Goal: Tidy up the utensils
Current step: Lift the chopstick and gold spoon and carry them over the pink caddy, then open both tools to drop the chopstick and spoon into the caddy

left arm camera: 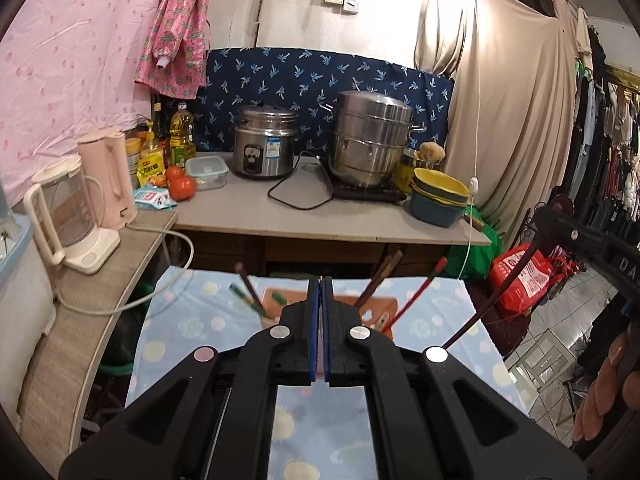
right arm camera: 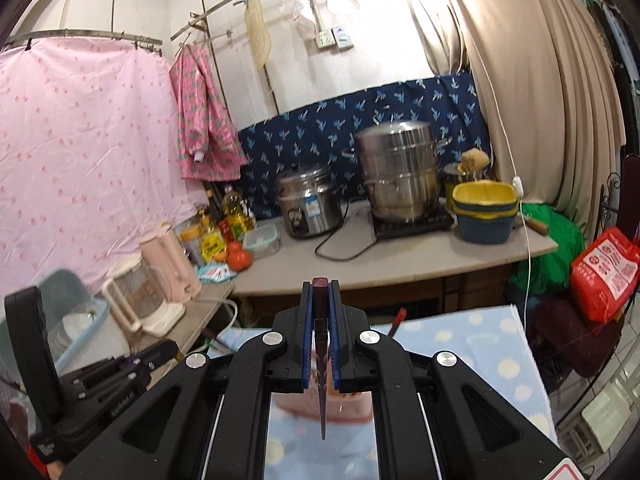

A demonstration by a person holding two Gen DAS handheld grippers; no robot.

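Note:
My left gripper [left arm camera: 320, 280] is shut with its blue pads together and nothing between them. Just beyond it an orange utensil holder [left arm camera: 380, 305] stands on the blue dotted tablecloth [left arm camera: 192, 320]. Several chopsticks lean out of it, among them a brown pair [left arm camera: 382, 276], a red one [left arm camera: 420, 292] and a green one [left arm camera: 248, 300]. My right gripper [right arm camera: 321, 282] is shut on a dark chopstick [right arm camera: 322, 360] that stands upright between its pads above the holder [right arm camera: 296, 410]. In the left wrist view that gripper [left arm camera: 560, 224] is at the right with the chopstick [left arm camera: 492, 304] slanting down from it.
Behind the table a grey counter [left arm camera: 320, 220] carries a rice cooker [left arm camera: 264, 144], a steel steamer pot [left arm camera: 372, 136] and stacked bowls [left arm camera: 438, 200]. Two kettles [left arm camera: 108, 176] stand on the left shelf. A red bag [left arm camera: 520, 280] lies on the floor at the right. A hand [left arm camera: 612, 380] shows at the right edge.

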